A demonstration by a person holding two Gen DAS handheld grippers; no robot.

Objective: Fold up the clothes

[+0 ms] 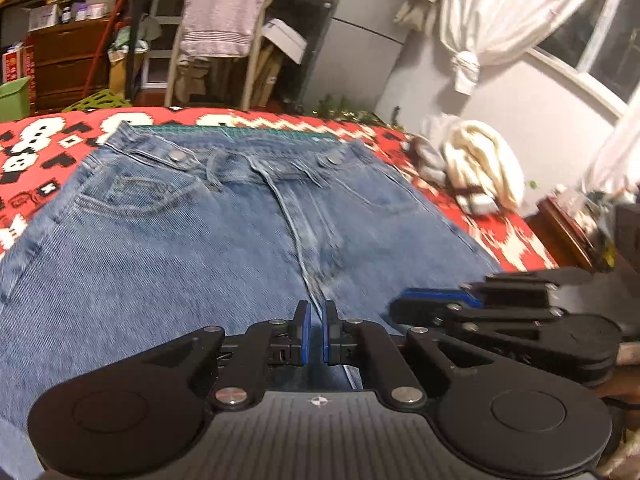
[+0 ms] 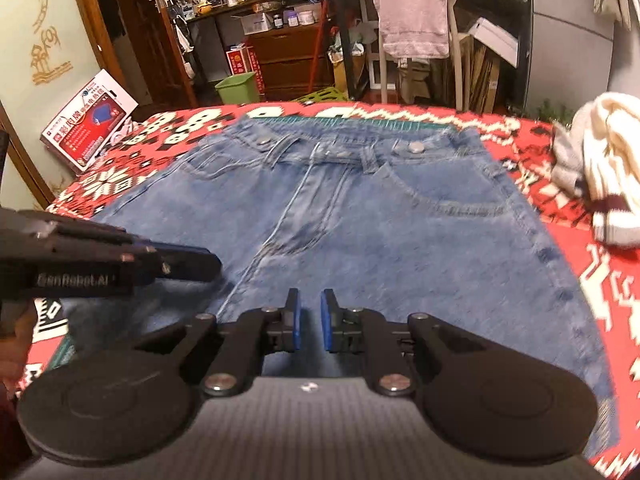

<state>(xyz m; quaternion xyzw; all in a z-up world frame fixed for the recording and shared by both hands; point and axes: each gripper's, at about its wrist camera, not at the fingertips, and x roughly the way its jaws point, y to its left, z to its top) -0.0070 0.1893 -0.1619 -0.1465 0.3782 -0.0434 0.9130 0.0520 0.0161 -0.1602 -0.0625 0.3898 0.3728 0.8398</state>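
Observation:
Blue jeans (image 1: 192, 240) lie flat, front side up, on a red patterned blanket (image 1: 36, 148), with the waistband at the far side. My left gripper (image 1: 316, 332) hovers low over the crotch seam. Its blue pads stand a narrow slit apart and I see nothing clamped between them. In the right wrist view the jeans (image 2: 400, 232) fill the middle. My right gripper (image 2: 310, 320) is over the upper leg, also nearly closed and holding nothing. The two grippers are side by side: the right gripper (image 1: 416, 300) shows to the right, the left gripper (image 2: 200, 266) to the left.
A bundle of cream and grey clothes (image 2: 600, 168) lies on the blanket to the right of the jeans. A printed box (image 2: 88, 120) leans at the far left edge. Beyond the blanket stand a chair with a pink towel (image 2: 412, 12), a green bin (image 2: 238, 86) and cluttered shelves.

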